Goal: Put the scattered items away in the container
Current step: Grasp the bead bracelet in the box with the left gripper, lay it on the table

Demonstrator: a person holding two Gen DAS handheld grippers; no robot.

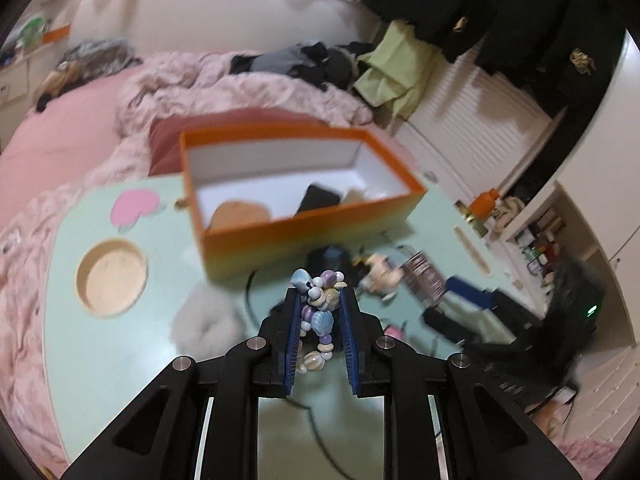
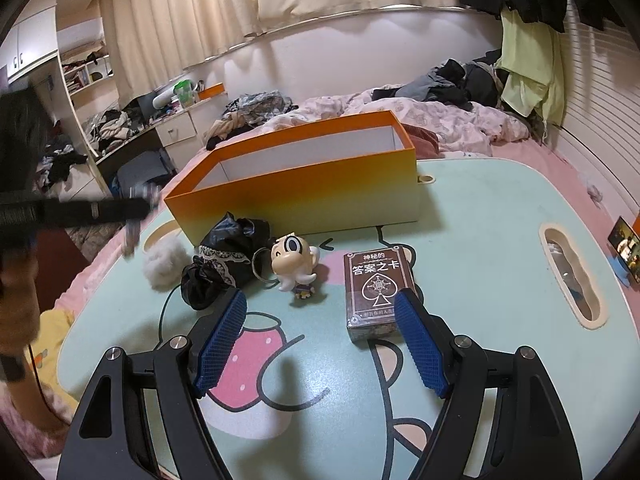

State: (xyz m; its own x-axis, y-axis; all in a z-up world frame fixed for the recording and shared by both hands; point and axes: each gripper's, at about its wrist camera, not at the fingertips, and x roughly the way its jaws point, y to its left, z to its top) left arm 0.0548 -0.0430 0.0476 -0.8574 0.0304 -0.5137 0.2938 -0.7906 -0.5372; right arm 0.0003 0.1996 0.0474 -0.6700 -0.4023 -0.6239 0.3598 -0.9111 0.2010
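My left gripper (image 1: pixel 320 300) is shut on a shell-and-bead bracelet (image 1: pixel 320 308), held above the mint table just in front of the orange box (image 1: pixel 304 236). Inside the box lie a tan item (image 1: pixel 240 214), a black item (image 1: pixel 318 200) and a pale item. My right gripper (image 2: pixel 320 300) stands open low over the table, its right pad against the near corner of a brown card deck (image 2: pixel 376 284). Between its fingers and the orange box (image 2: pixel 296 196) lie a big-eyed figurine keychain (image 2: pixel 294 266), a black lace cloth (image 2: pixel 224 256) and a white fluffy ball (image 2: pixel 164 262). The left gripper arm (image 2: pixel 80 210) shows blurred at the left.
The mint table (image 2: pixel 480 320) sits on a bed with a pink blanket (image 1: pixel 48 152). It has a round cup hole (image 1: pixel 112 278) and a slot handle (image 2: pixel 568 276). A phone (image 2: pixel 626 248) stands at the right edge. Clothes pile at the back.
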